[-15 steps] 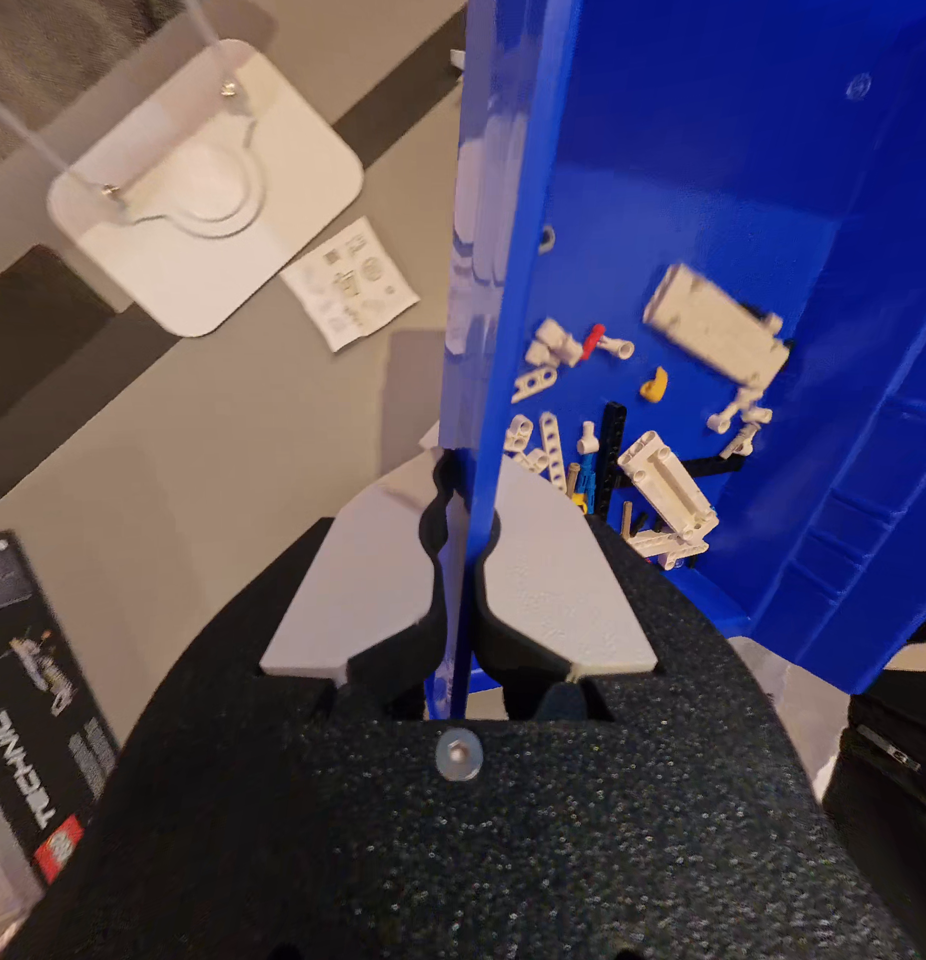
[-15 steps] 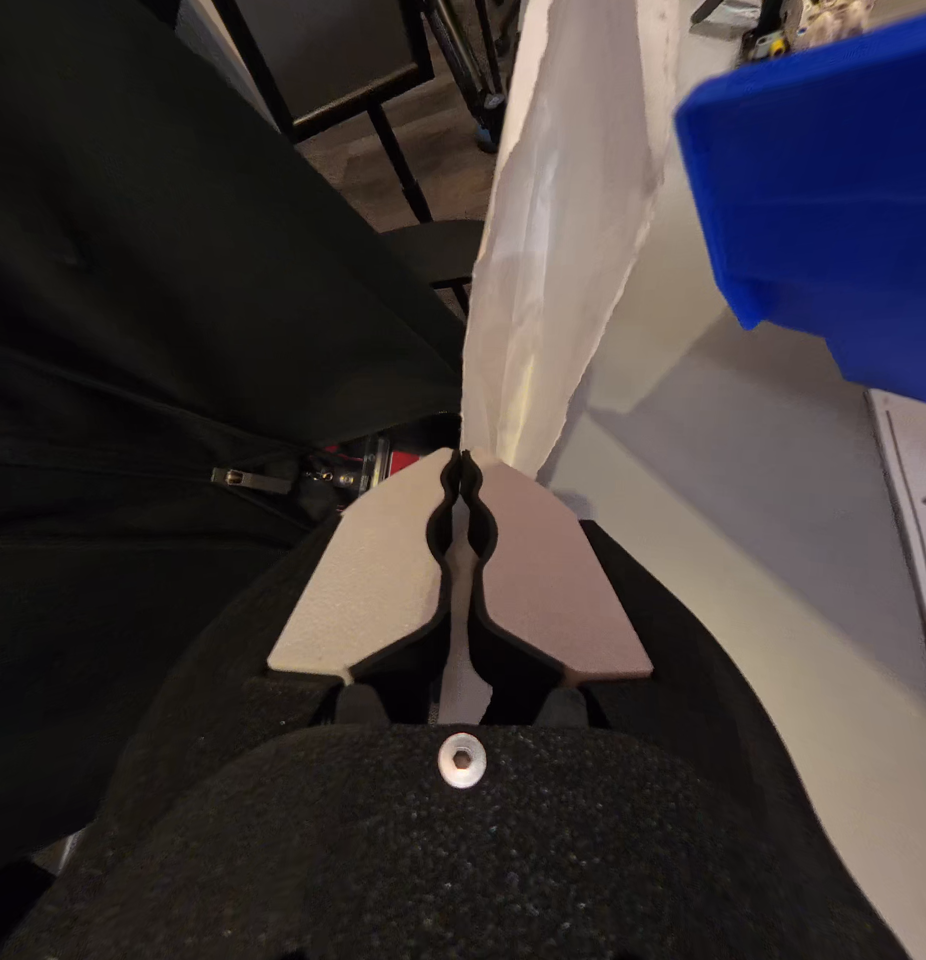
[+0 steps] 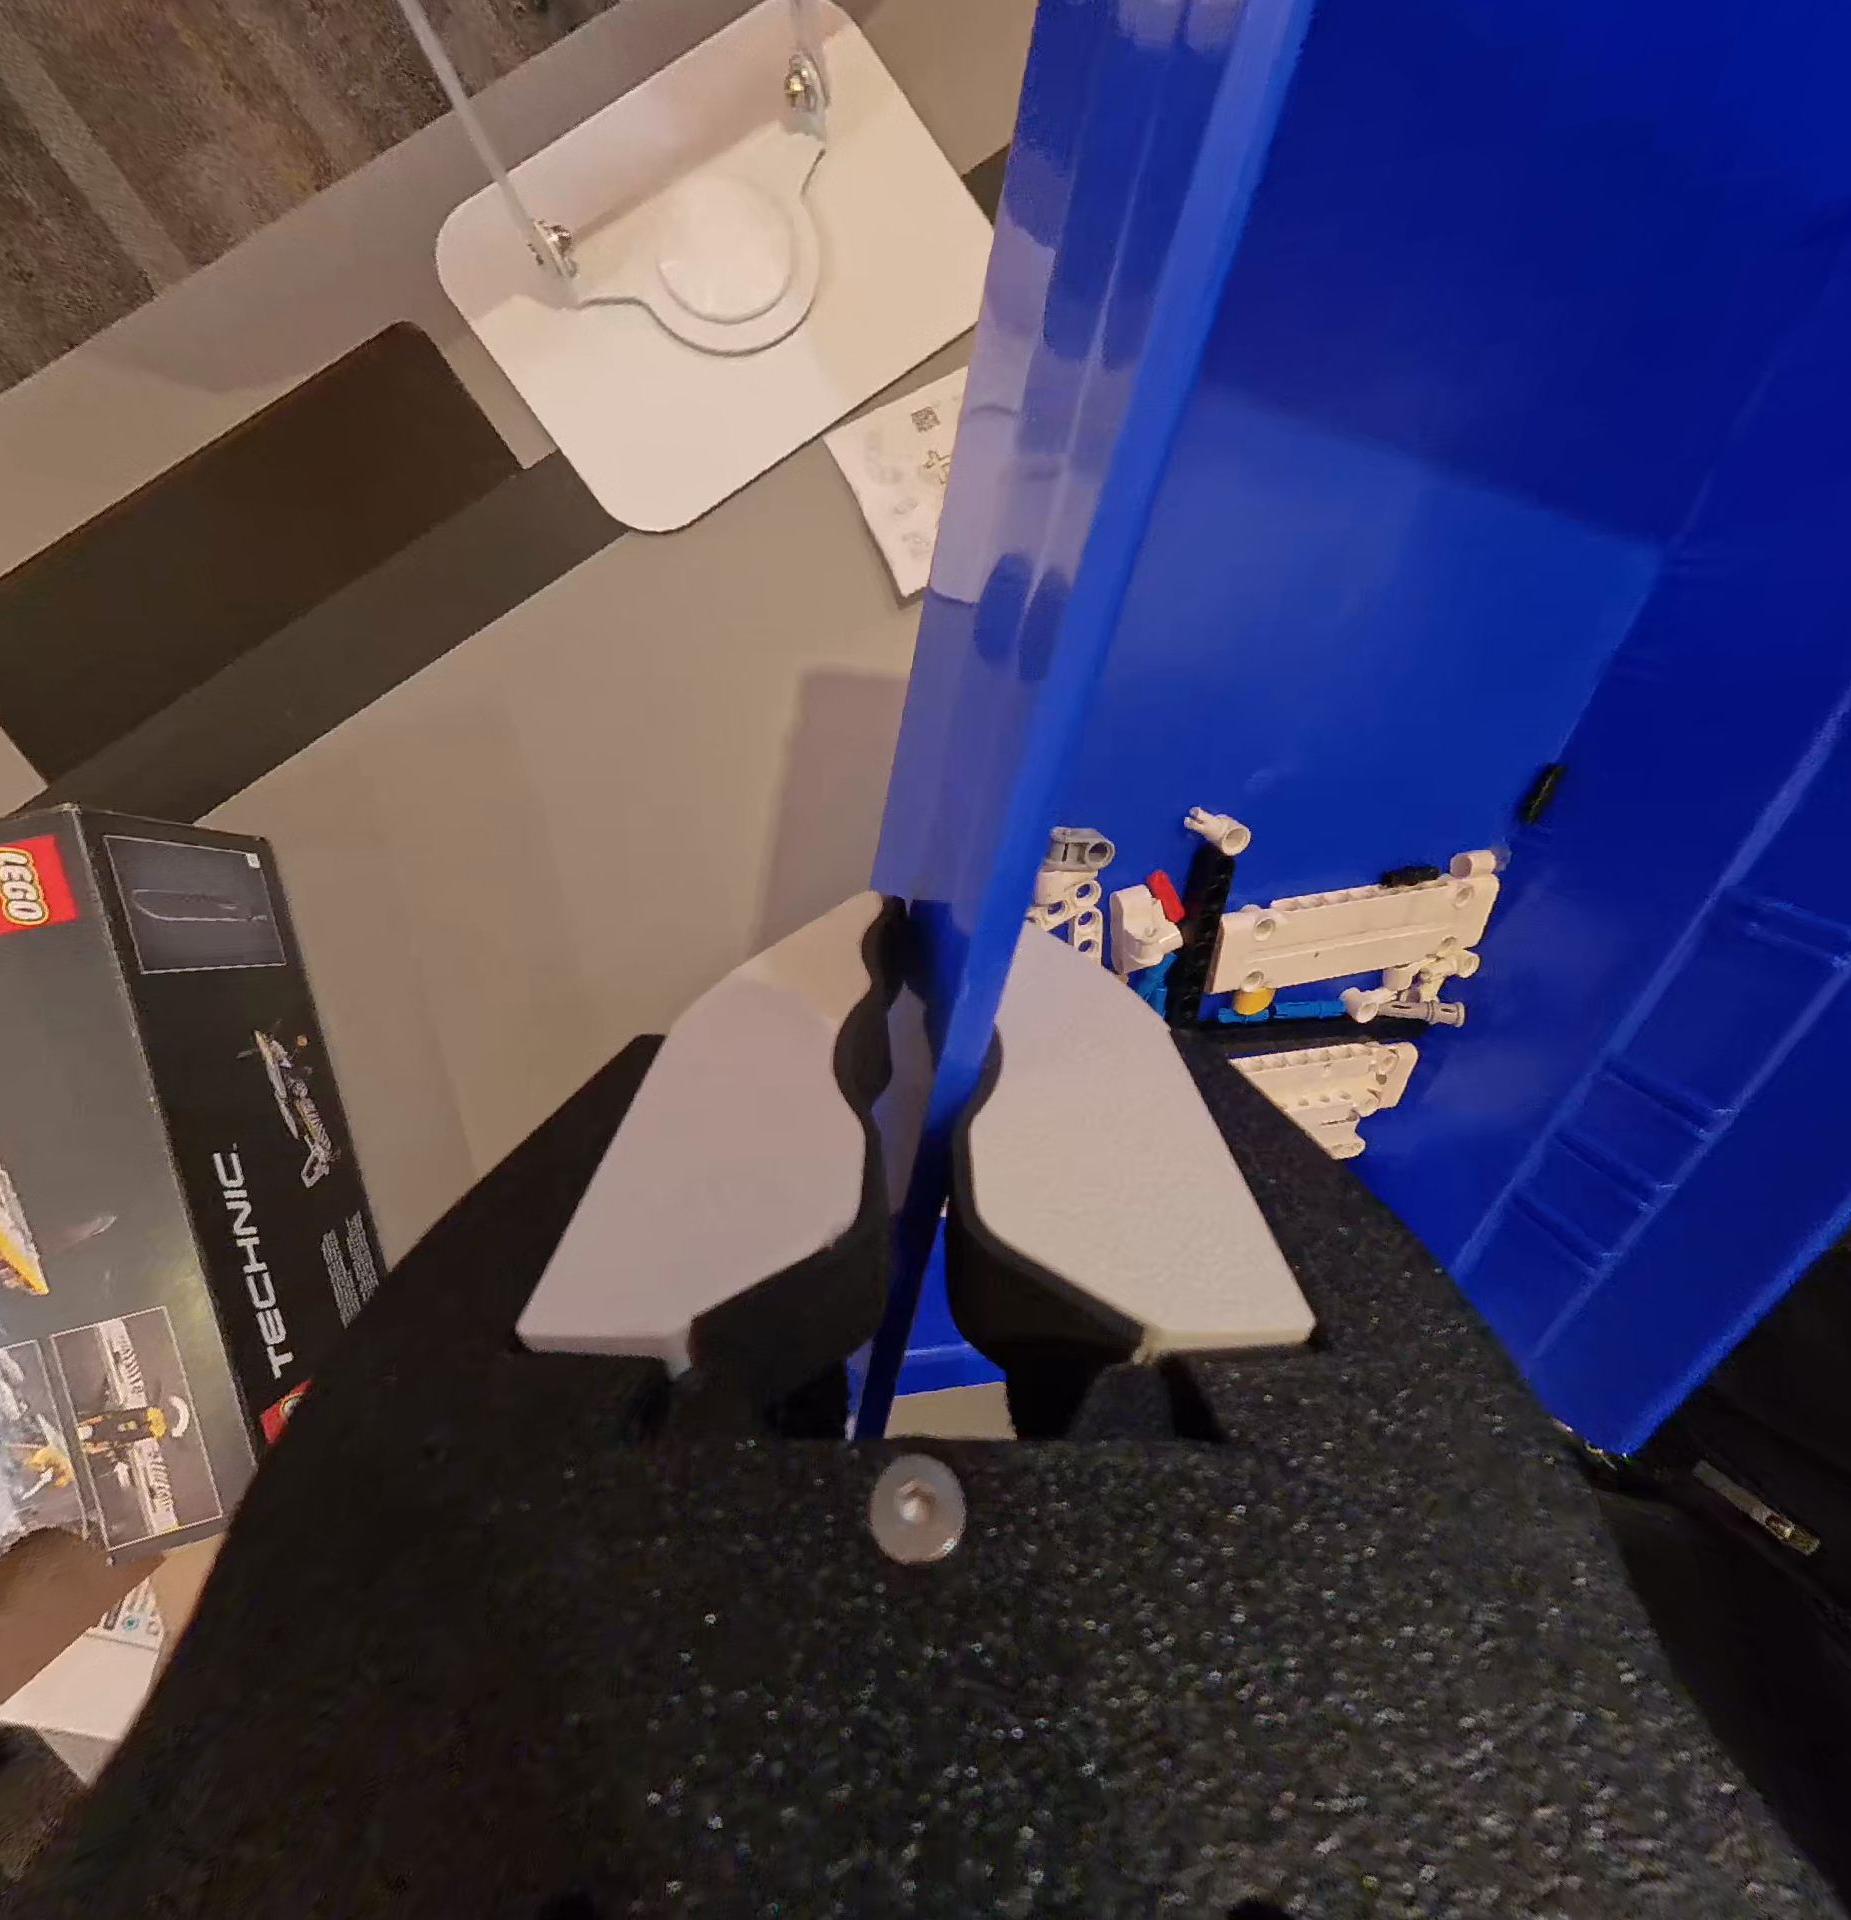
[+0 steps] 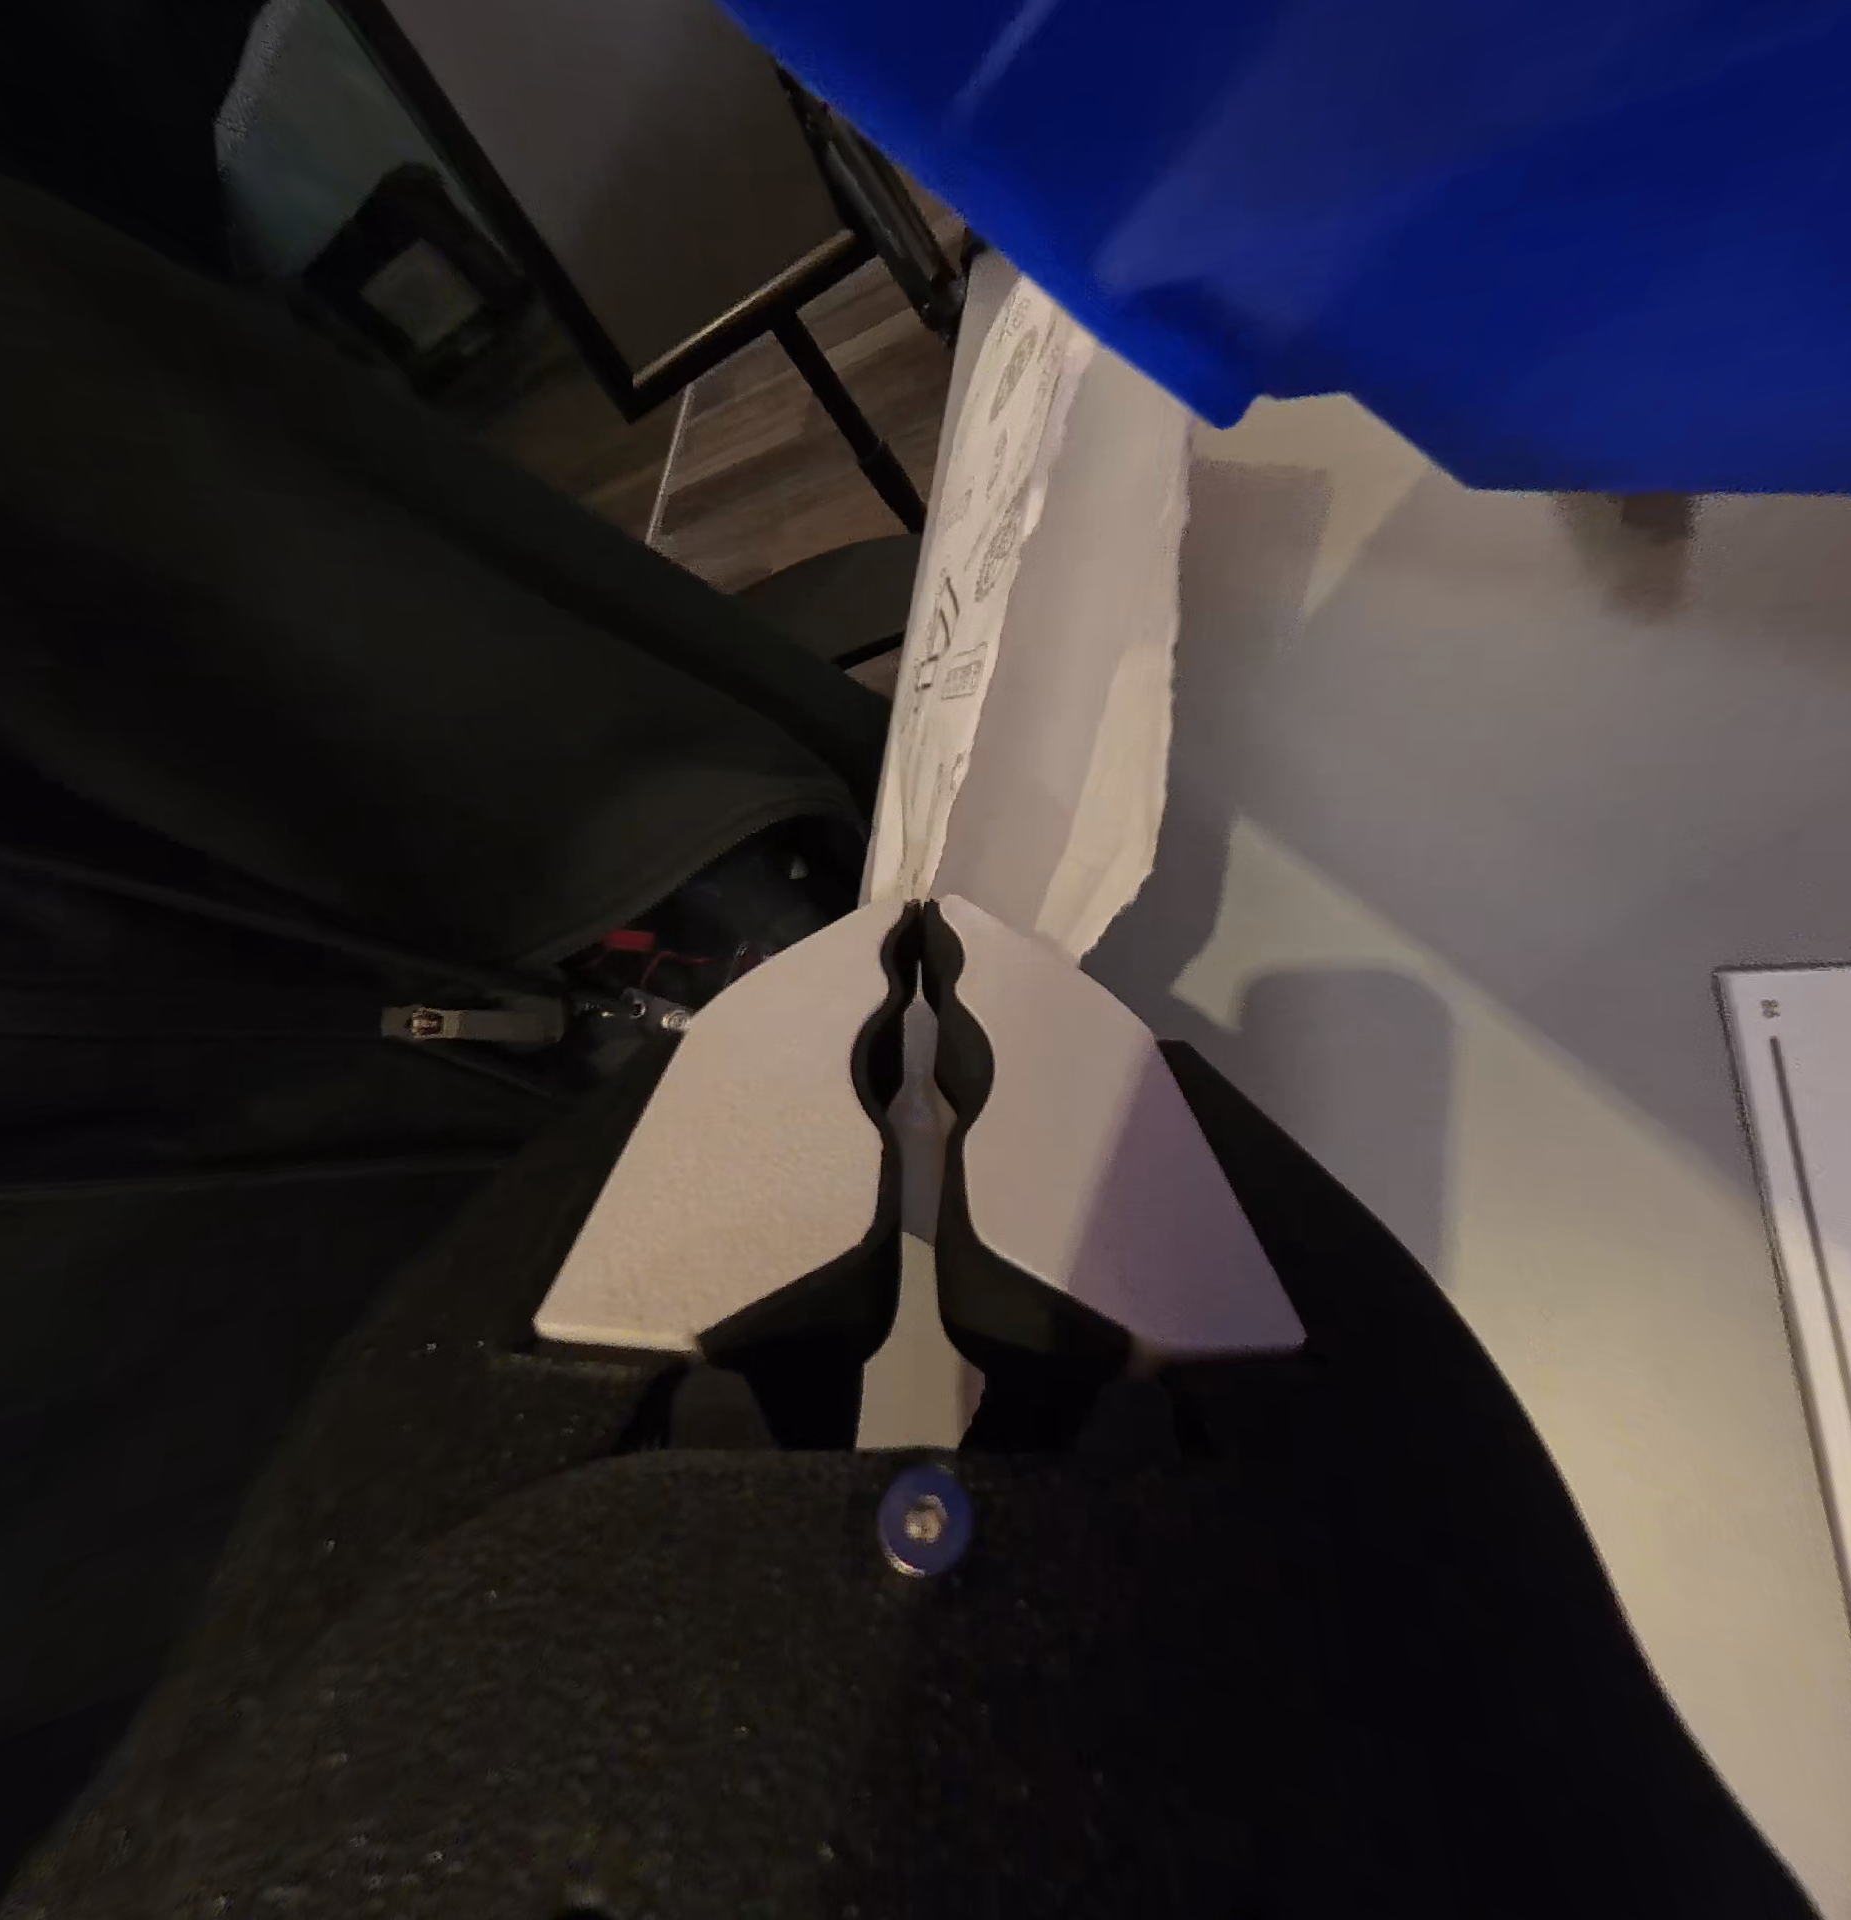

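Note:
My left gripper (image 3: 936, 935) is shut on the side wall of a blue plastic bin (image 3: 1420, 520) and holds it tilted above the table. Several white, black, blue and red building pieces (image 3: 1316, 935) lie piled against the bin's lower end. My right gripper (image 4: 919, 909) is shut on a torn white paper bag (image 4: 1025, 675) that stands up from its fingertips beside the table edge. The blue bin (image 4: 1420, 187) hangs over it in the right wrist view.
A white lamp base (image 3: 713, 270) and a printed leaflet (image 3: 910, 478) lie on the grey table (image 3: 547, 748). A black toy-set box (image 3: 142, 1143) lies at the left. A white booklet (image 4: 1825, 1195) lies at the right. A person's dark jacket (image 4: 329, 675) fills the left. About 30 cm separates my left fingertips from my right.
The bin has tilted further and swung over the right gripper. The loose pieces slid down to the bin's lower end. Both grips stayed shut.

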A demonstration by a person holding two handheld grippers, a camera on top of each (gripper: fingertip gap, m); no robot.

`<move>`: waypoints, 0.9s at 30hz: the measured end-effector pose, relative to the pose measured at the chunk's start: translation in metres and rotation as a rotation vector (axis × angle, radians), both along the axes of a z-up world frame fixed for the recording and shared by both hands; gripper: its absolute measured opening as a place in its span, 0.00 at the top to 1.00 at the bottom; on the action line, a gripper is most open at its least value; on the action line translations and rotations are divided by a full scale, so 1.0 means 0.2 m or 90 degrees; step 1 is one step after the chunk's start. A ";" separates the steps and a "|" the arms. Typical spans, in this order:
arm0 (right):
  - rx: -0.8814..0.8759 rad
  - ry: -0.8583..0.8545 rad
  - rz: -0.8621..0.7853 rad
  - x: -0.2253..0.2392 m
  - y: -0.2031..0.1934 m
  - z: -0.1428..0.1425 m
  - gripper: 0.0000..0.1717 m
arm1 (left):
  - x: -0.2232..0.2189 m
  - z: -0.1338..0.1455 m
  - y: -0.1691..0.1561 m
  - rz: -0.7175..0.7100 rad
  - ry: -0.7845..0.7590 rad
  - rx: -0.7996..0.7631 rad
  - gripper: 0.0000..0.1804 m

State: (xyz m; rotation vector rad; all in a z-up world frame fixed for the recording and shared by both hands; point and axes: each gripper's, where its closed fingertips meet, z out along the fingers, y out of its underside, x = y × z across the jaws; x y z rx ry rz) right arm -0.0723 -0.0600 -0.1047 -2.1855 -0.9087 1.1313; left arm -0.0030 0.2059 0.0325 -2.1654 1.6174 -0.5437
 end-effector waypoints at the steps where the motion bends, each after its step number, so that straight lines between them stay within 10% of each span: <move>1: 0.000 0.005 -0.004 0.00 0.02 -0.01 1.00 | -0.01 0.00 0.01 0.007 -0.001 0.001 0.96; 27: 0.131 -0.079 -0.076 0.02 0.10 -0.20 1.00 | 0.02 -0.41 -0.05 -0.016 0.098 0.171 0.96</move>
